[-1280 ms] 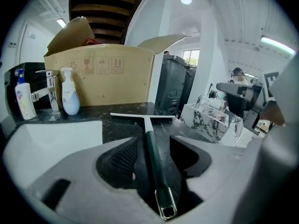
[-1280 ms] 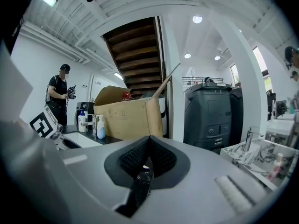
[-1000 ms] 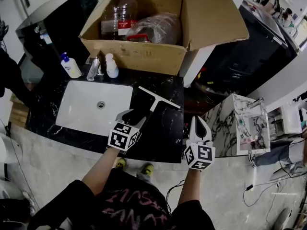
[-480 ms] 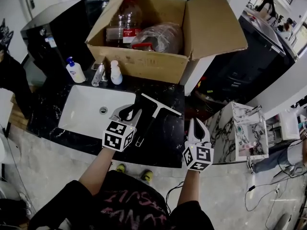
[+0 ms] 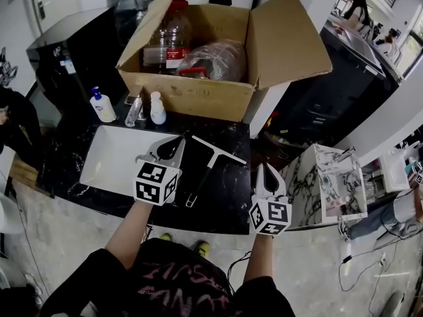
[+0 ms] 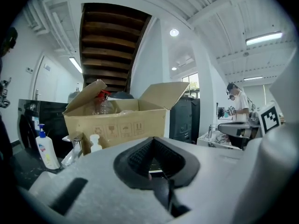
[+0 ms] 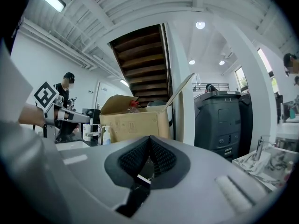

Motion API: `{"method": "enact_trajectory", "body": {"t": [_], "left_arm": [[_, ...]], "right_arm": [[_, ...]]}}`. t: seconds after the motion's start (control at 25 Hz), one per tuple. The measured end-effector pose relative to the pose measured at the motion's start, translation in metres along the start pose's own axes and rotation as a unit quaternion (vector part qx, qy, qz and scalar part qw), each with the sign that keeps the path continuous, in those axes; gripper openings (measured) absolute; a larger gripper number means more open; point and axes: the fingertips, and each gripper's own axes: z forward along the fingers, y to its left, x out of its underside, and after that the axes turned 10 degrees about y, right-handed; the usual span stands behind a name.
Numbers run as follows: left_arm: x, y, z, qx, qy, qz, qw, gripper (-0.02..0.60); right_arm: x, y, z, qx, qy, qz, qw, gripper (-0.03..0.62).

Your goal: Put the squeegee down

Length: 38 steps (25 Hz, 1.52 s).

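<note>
The squeegee (image 5: 218,150) lies flat on the black countertop (image 5: 228,197), its white blade toward the box and its dark handle pointing toward me. My left gripper (image 5: 173,144) hangs above the counter just left of the handle, shut and holding nothing. In the left gripper view my left gripper (image 6: 154,146) has its pads together, and it looks toward the cardboard box (image 6: 117,122). My right gripper (image 5: 266,170) hovers at the counter's right end, clear of the squeegee. In its own view the right gripper (image 7: 149,146) is shut and empty.
An open cardboard box (image 5: 198,91) with plastic bottles and bags fills the back of the counter. A white sink (image 5: 112,160) lies to the left, with a soap bottle (image 5: 102,105), a faucet (image 5: 134,111) and a small bottle (image 5: 156,108) behind it. A marbled stand (image 5: 334,183) is at right.
The left gripper, open around the squeegee's handle a second ago, has shut and risen up and away to the left. The squeegee stays lying on the counter. The right gripper has risen slightly.
</note>
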Motion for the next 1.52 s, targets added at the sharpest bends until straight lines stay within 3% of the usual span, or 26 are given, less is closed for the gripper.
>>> {"method": "enact_trajectory", "body": {"t": [0.8, 1.52], "left_arm": [[-0.057, 0.033, -0.044, -0.028, -0.072, 0.028, 0.9967, -0.002], [-0.062, 0.039, -0.053, -0.026, -0.081, 0.031, 0.9959, 0.000]], "right_arm": [[-0.023, 0.010, -0.003, 0.000, -0.018, 0.004, 1.000, 0.000], [-0.027, 0.017, -0.003, 0.001, -0.017, -0.004, 1.000, 0.000]]}}
